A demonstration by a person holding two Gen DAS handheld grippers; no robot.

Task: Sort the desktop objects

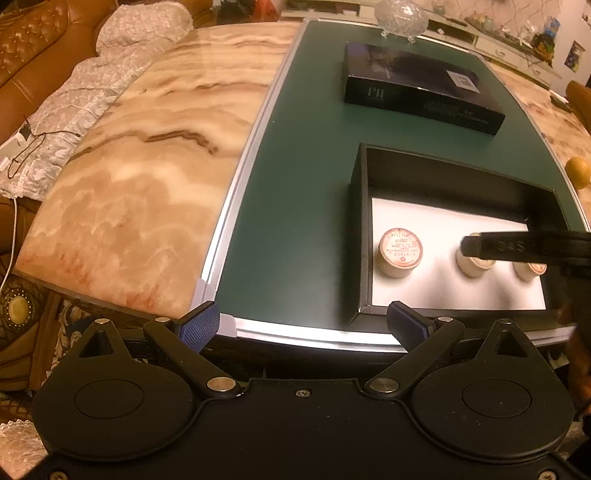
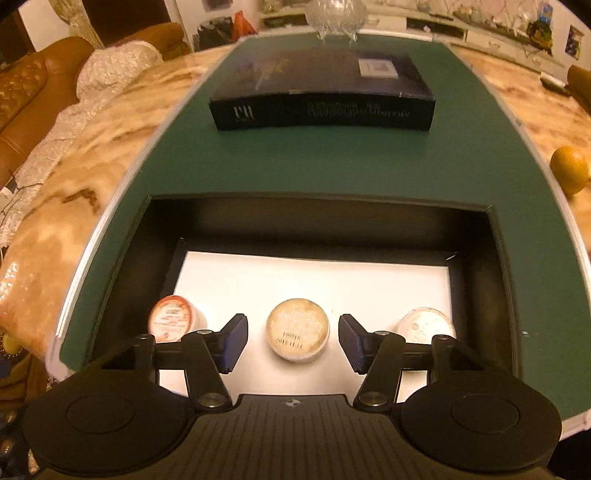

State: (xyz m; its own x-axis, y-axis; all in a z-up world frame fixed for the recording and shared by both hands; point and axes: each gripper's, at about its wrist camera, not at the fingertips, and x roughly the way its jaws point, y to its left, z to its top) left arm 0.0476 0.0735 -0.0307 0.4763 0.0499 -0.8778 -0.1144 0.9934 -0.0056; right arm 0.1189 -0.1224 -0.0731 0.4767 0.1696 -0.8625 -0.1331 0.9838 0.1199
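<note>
An open black box (image 2: 496, 266) with a white floor holds three small round jars in a row. In the right wrist view, the left jar (image 2: 173, 321) has a red printed lid, the middle jar (image 2: 297, 328) a beige lid, the right jar (image 2: 424, 325) a pale lid. My right gripper (image 2: 291, 341) is open above the box, its fingers either side of the middle jar, not touching it. My left gripper (image 1: 299, 326) is open and empty at the mat's near edge, left of the box (image 1: 360, 229). The right gripper (image 1: 517, 251) reaches over the jars in the left wrist view.
The black box lid (image 2: 321, 99) lies closed farther back on the green mat (image 2: 332, 166). A glass dish (image 2: 338, 14) stands at the mat's far end. An orange (image 2: 570, 168) sits on the marble table (image 1: 129, 177) at right. A sofa (image 1: 40, 44) is at left.
</note>
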